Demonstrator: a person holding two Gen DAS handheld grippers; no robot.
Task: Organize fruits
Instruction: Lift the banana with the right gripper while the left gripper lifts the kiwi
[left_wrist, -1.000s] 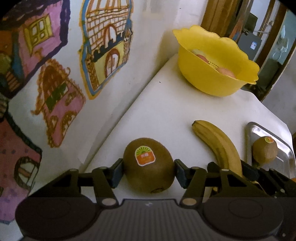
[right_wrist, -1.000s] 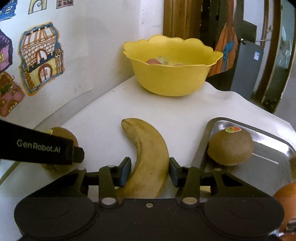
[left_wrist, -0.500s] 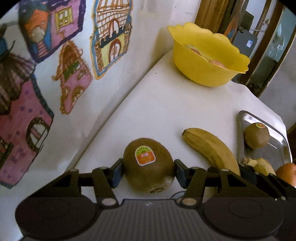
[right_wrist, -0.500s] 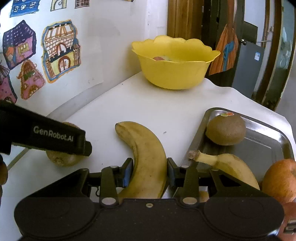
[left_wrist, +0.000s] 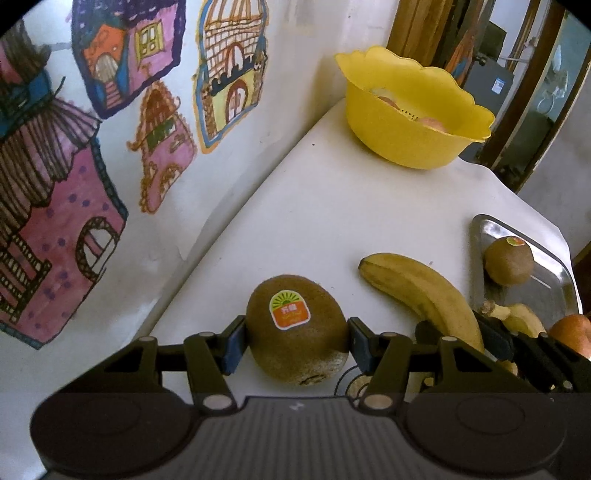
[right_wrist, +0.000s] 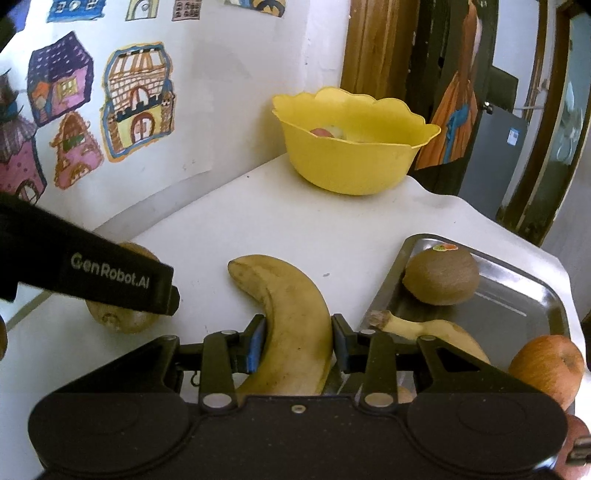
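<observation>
**On the white table: a kiwi and a banana, each held in a gripper**

On the white table (right_wrist: 280, 221), beside the wall with the painted houses (left_wrist: 155, 147), both grippers are busy. The left gripper (left_wrist: 295, 338) has its two fingers pressed on the sides of a kiwi (left_wrist: 297, 334) with an orange and green sticker on top. The right gripper (right_wrist: 298, 343) grasps a banana (right_wrist: 291, 325) around its thick middle; the tip of the banana points away toward the far end of the table.

Just to the right of the banana lies a metal tray (right_wrist: 517, 295). In it I see a second kiwi (right_wrist: 441, 277) near the far corner, a smaller banana (right_wrist: 436, 332) and an apple (right_wrist: 546, 363) at the near edge. At the far end of the table stands a yellow bowl (right_wrist: 351, 162) with some fruit inside, which I cannot name. From the right wrist view, the first kiwi is half hidden behind the black arm of the left gripper.
</observation>
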